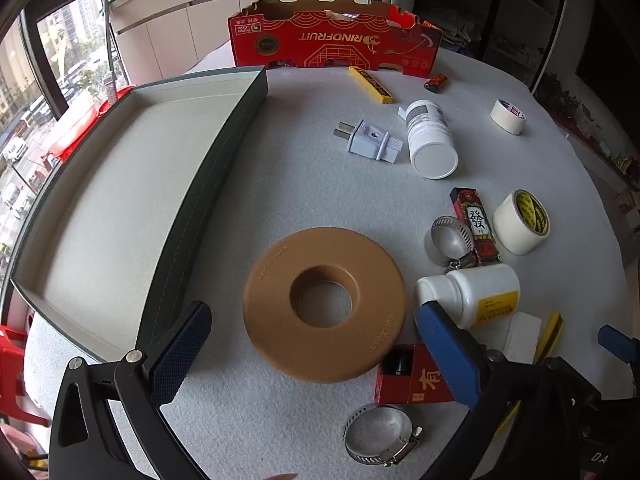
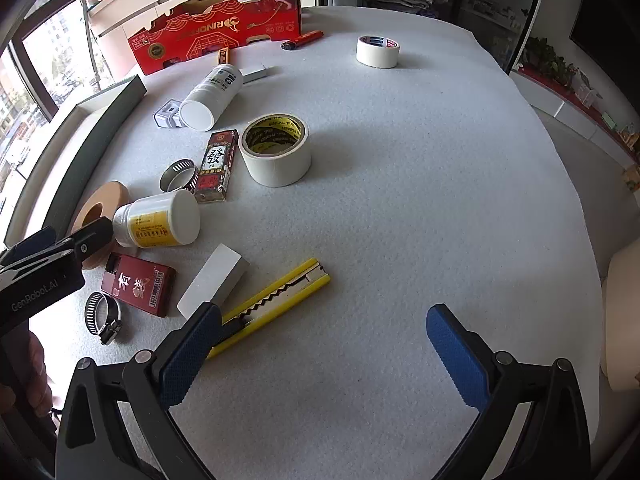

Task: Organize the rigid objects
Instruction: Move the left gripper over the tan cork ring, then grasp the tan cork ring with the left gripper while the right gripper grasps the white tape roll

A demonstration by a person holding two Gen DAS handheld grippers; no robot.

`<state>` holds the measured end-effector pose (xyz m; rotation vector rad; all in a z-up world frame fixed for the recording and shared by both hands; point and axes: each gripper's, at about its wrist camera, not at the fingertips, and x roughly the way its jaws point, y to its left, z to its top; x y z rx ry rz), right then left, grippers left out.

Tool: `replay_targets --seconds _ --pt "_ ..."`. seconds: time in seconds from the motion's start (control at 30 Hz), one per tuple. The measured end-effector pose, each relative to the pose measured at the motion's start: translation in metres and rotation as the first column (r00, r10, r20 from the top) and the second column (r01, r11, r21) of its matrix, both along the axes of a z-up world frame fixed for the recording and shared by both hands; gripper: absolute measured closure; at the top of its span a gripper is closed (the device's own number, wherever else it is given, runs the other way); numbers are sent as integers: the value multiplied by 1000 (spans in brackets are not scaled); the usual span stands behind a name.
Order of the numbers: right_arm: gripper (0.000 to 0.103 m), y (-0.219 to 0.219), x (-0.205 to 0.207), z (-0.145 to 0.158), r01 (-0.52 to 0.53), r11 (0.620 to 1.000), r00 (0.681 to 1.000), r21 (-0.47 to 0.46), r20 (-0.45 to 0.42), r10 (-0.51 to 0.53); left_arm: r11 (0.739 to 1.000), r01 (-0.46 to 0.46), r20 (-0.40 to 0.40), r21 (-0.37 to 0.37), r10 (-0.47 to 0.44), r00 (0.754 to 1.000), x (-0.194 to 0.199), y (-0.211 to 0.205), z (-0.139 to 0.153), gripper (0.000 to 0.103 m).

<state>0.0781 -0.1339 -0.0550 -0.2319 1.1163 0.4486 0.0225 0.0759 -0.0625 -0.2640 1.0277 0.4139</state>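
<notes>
Two grippers in play, both spread wide and holding nothing. The left gripper (image 1: 312, 344) hovers right over the tan ring (image 1: 324, 306), which lies flat on the grey mat (image 1: 280, 184) just beside the dark wall of the empty tray (image 1: 120, 184). The ring looks like the pick (wide, low, hard to span across), so the smart grip is one finger down the centre hole and the other outside the rim, pinching a single wall. Watch the red box (image 1: 404, 376) tucked against the ring's near edge and the white bottle (image 1: 476, 292) close on the right. The right gripper (image 2: 324, 356) idles over bare mat, its left finger just over the yellow utility knife (image 2: 276, 304)
</notes>
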Motion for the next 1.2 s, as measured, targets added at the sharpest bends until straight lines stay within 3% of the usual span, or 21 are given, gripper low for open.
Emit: replay_targets --seconds 0.37,0.67,0.83,0.97,1.2 --pt "0 14 35 4 2 1000 1000 -15 14 -2 1000 -27 -52 -6 27 998 23 6 -17 0" --pt "0 60 81 -7 -42 998 999 -49 -6 42 1000 -27 -48 -6 27 999 35 3 -18 0" --pt "0 61 108 -15 13 999 996 42 -84 -10 1000 -16 -31 1 16 999 37 3 -18 0" --pt "0 72 112 -18 -18 998 999 -60 -45 16 1000 -4 -16 7 4 1000 37 3 -19 0" --pt "0 67 105 -19 -24 999 1000 -36 -6 24 1000 -6 -7 9 6 1000 36 3 -19 0"
